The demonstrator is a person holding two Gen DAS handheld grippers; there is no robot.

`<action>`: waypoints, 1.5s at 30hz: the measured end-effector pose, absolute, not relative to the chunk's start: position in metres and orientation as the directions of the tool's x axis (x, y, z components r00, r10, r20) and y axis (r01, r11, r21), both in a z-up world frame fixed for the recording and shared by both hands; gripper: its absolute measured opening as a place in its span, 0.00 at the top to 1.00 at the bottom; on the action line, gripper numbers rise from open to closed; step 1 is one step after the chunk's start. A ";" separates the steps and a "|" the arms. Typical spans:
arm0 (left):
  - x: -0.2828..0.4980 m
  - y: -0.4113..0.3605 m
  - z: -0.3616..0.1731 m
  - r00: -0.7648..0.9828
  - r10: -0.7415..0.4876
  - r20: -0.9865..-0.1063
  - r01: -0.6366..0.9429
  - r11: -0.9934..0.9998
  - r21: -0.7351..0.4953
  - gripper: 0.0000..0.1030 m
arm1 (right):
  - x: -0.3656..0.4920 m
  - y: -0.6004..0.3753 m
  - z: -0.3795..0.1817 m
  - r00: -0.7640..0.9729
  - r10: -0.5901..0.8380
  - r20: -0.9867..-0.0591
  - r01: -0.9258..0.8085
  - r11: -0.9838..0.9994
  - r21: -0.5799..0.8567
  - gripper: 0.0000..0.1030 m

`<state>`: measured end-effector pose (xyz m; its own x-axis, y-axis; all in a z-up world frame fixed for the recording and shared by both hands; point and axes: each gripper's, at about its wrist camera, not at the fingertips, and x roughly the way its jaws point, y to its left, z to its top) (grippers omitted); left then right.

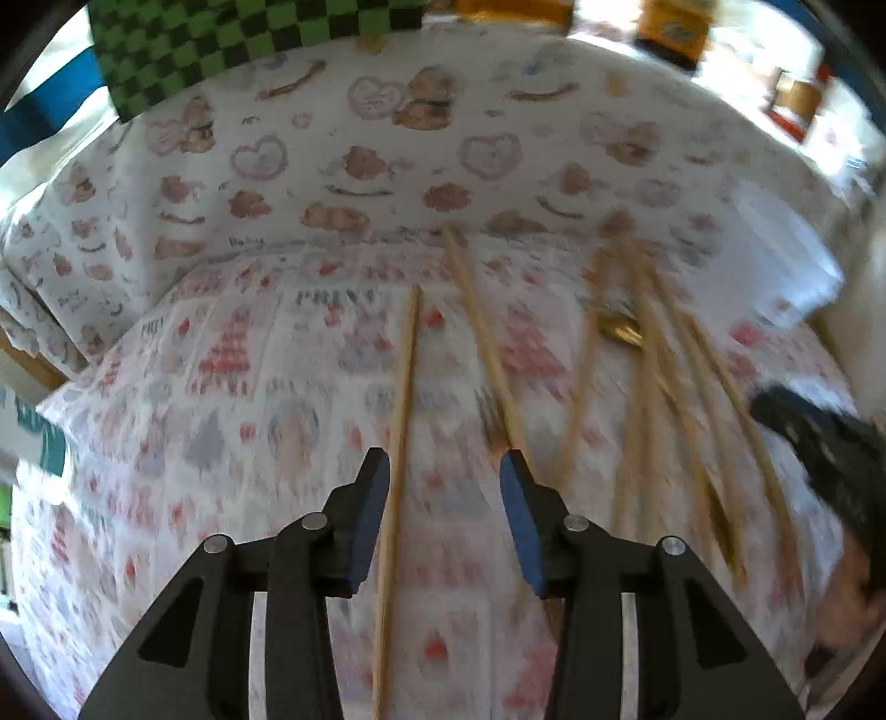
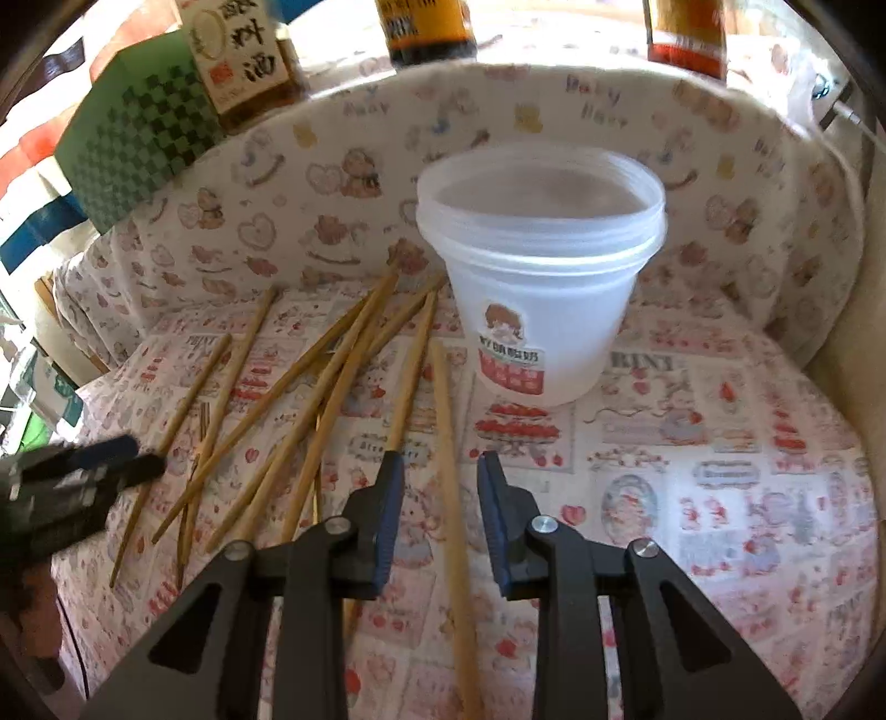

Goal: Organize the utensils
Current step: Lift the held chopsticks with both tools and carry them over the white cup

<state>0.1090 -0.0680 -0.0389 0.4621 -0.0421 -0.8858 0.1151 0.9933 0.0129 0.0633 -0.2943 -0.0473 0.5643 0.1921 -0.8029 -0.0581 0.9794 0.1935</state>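
I have the translucent plastic tub (image 2: 540,260) standing upright toward the far edge of the table (image 2: 720,443), on the patterned cloth (image 2: 692,498) that covers it. The tub carries a small cartoon sticker on its front wall, and from this angle I see nothing inside it, though only the upper part of its interior shows past the rim.

My right gripper (image 2: 440,520) points down at the cloth with its jaws parted. One wooden chopstick (image 2: 451,498) lies lengthwise in the gap between the blue pads (image 2: 387,520), touching neither as far as I can make out, so I read this gripper as released.

The rest of the chopsticks (image 2: 288,410) lie in a loose, crossing heap to the left of the tub, all on the cloth and none in the tub.

My left gripper (image 1: 446,520) also hangs with jaws apart. A single chopstick (image 1: 396,471) runs just beside its left pad, and another one (image 1: 487,354) slants behind its right pad. The picture is smeared, so I cannot be sure of contact, but nothing looks pinched.

Bottles (image 2: 243,50) and a green checkered box (image 2: 138,144) stand beyond the far edge.
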 end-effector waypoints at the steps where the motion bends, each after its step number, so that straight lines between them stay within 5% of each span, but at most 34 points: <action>1: 0.118 -0.068 -0.041 0.456 -0.012 -0.890 0.098 0.994 0.037 0.61 | 0.065 -0.293 -0.049 0.565 0.195 -0.802 -0.062 0.979 0.194 0.79; 10: 0.147 -0.052 -0.054 0.461 -0.037 -0.887 0.068 0.998 -0.006 0.60 | 0.072 -0.280 -0.061 0.543 0.128 -0.830 -0.073 0.992 0.105 0.83; 18: 0.144 -0.056 -0.052 0.505 -0.067 -0.860 0.101 0.995 -0.019 0.70 | 0.092 -0.260 -0.063 0.554 0.020 -0.832 -0.063 0.998 -0.017 0.84; 21: 0.145 -0.056 -0.051 0.520 -0.058 -0.852 0.083 0.996 -0.018 0.78 | 0.101 -0.257 -0.063 0.533 0.036 -0.845 -0.064 0.998 0.002 0.93; 23: 0.141 -0.054 -0.055 0.523 -0.060 -0.850 0.080 0.997 -0.022 0.94 | 0.104 -0.254 -0.064 0.553 0.028 -0.833 -0.066 0.998 -0.011 0.94; 25: 0.135 -0.055 -0.053 0.521 -0.102 -0.848 0.102 0.993 -0.056 0.94 | 0.101 -0.251 -0.063 0.593 0.022 -0.805 -0.067 0.998 -0.021 0.94; 31: 0.087 -0.043 0.007 0.702 -0.168 -0.692 0.118 0.986 -0.120 0.94 | 0.077 -0.262 -0.021 0.684 0.117 -0.720 -0.095 0.993 0.071 0.94; 34: 0.054 -0.031 0.046 0.794 -0.224 -0.566 0.147 0.973 -0.179 0.94 | 0.046 -0.276 0.019 0.779 0.184 -0.599 -0.126 0.982 0.138 0.94; 39: 0.007 -0.019 0.093 0.938 -0.143 -0.317 0.082 0.977 -0.196 0.94 | -0.006 -0.298 0.073 0.894 0.260 -0.366 -0.191 0.958 0.214 0.94; 45: 0.007 -0.025 0.087 0.949 -0.175 -0.262 0.128 0.974 -0.185 0.94 | -0.026 -0.315 0.091 0.931 0.218 -0.291 -0.147 0.958 0.248 0.94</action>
